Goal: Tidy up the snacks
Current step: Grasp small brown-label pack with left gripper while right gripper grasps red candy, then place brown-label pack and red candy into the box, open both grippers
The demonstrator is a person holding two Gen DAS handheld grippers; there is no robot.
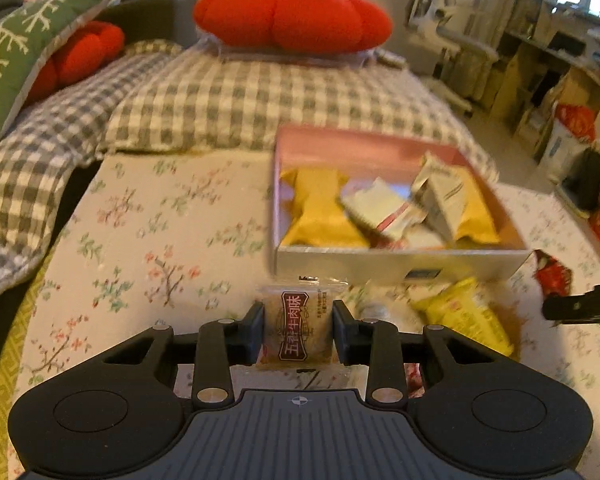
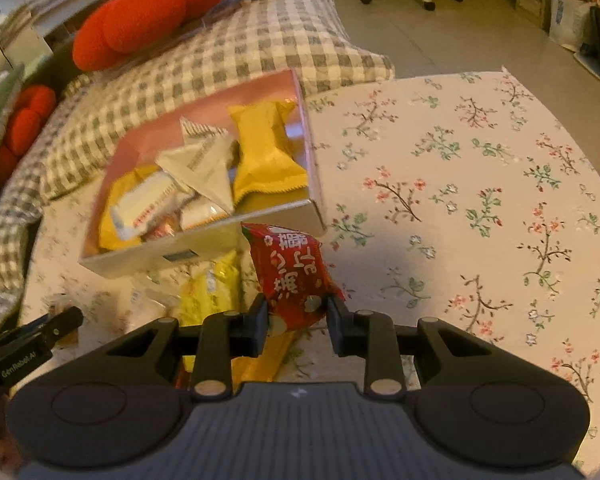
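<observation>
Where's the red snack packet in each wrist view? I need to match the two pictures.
Left wrist: red snack packet at the far right edge, just past the box's near right corner.
Right wrist: centre, clamped in the right gripper, below the box's front wall.
Shared landmark: the pink-lined snack box.

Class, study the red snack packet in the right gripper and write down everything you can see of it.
The red snack packet is a small glossy foil pouch, printed with white characters and small flower shapes, its skin crinkled. The right gripper is shut on its lower end, so it stands tilted above the floral cloth. Its top edge lies near the front corner of the open box; whether they touch is unclear. A yellow packet lies beside it.
</observation>
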